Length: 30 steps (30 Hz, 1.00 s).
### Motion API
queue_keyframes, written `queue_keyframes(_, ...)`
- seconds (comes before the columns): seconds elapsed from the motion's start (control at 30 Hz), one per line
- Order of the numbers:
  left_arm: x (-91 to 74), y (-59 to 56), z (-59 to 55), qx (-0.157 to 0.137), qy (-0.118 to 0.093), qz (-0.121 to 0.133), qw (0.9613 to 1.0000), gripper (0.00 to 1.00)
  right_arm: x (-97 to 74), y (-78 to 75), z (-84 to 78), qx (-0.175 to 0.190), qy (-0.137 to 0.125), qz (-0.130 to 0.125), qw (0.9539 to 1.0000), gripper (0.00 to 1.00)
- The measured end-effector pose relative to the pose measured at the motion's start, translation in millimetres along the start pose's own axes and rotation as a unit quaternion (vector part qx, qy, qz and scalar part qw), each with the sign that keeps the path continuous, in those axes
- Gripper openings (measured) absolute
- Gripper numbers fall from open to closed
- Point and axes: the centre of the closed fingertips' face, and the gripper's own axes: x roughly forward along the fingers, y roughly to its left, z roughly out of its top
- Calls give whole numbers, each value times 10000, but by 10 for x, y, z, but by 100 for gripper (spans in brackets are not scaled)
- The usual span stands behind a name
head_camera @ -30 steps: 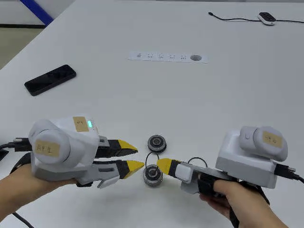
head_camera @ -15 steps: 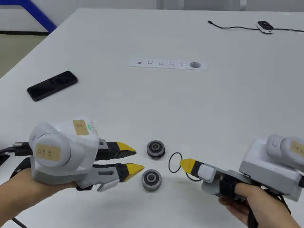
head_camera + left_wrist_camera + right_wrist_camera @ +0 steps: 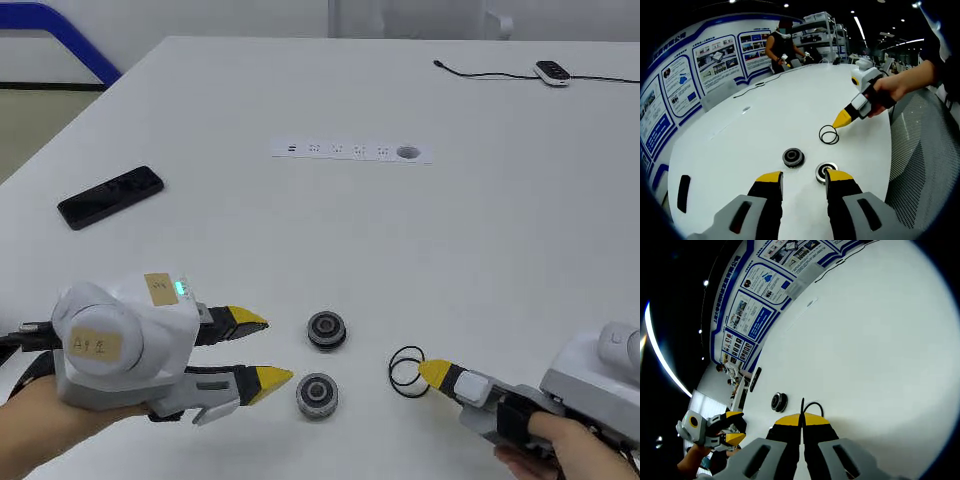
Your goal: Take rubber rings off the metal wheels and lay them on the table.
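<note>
Rubber ring (image 3: pixel 816 404) — half behind right tongs (image 3: pixel 801 422).

table (image 3: pixel 480 250): smooth matt white | wheels (image 3: pixel 327 330): metal, dull sheen | rings (image 3: pixel 406 371): black rubber

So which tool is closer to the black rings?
Right. The right tool is shut on the rubber rings; the left tool is open, on the other side of the metal wheels.

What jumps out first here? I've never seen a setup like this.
Two hand-held grippers with yellow tips stand out. The left gripper is open at the bottom left, and the right gripper, at the bottom right, is shut on thin black rubber rings on the white table. Between them sit two small metal wheels.
</note>
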Motion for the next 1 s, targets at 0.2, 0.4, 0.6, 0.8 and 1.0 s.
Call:
queue_keyframes(0.2,-31,51,-21,-12,-10,67,10000,35,-5,-87,-43,33,25,-175,9998,2)
queue_keyframes(0.4,-49,83,-24,54,-38,182,9998,36,-12,-160,-76,-91,61,-355,9993,2)
queue_keyframes(0.6,-66,87,-17,36,-57,204,9998,35,-31,-202,-89,-186,84,-467,9987,5)
queue_keyframes(0.8,-47,55,-30,33,-41,161,9999,35,-49,-214,-77,-302,84,-523,9981,7)
queue_keyframes(1.0,-21,38,-15,46,-53,125,9999,35,-87,-178,-17,-399,-20,-502,9979,8)
